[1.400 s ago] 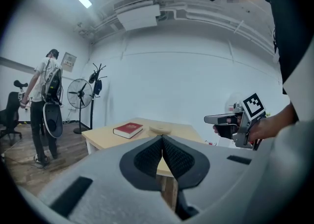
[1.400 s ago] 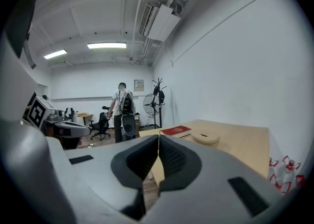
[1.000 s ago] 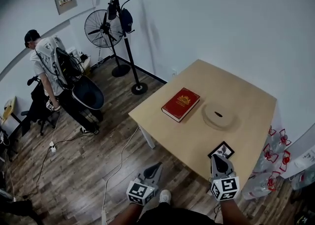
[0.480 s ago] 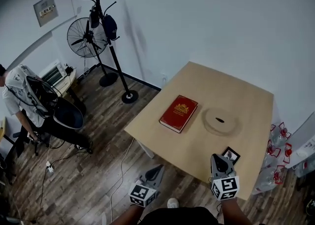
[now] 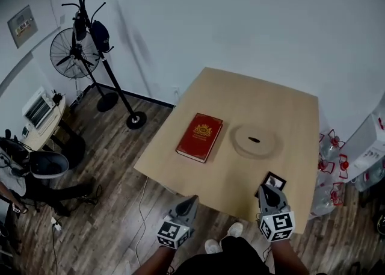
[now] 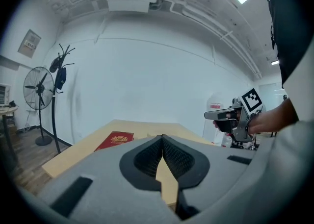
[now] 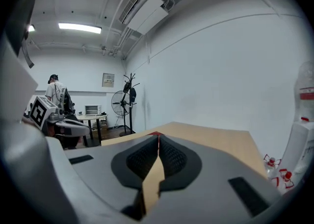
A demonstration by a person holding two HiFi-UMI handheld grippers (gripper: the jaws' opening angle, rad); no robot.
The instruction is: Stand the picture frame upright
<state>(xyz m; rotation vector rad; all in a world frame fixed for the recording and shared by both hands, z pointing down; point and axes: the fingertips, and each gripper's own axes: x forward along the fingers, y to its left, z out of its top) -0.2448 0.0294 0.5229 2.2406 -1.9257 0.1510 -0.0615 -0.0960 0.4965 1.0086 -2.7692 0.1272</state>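
Note:
The picture frame, small and black, lies flat near the near right corner of the light wooden table. My right gripper hovers just before it with its tip over the frame's near edge, jaws shut and empty. In the right gripper view its fingertips meet over the tabletop. My left gripper is off the table's near edge, above the floor, also shut with nothing held. The left gripper view shows its jaws closed and the right gripper off to the right.
A red book and a round wooden disc lie mid-table. A coat stand and a fan stand at the far left. Plastic bottles are stacked right of the table. A person and cables are on the floor at left.
The head view has swung right, so the table sits more centrally and the person at left has slid to the picture's edge. Both grippers stay shut and low in view.

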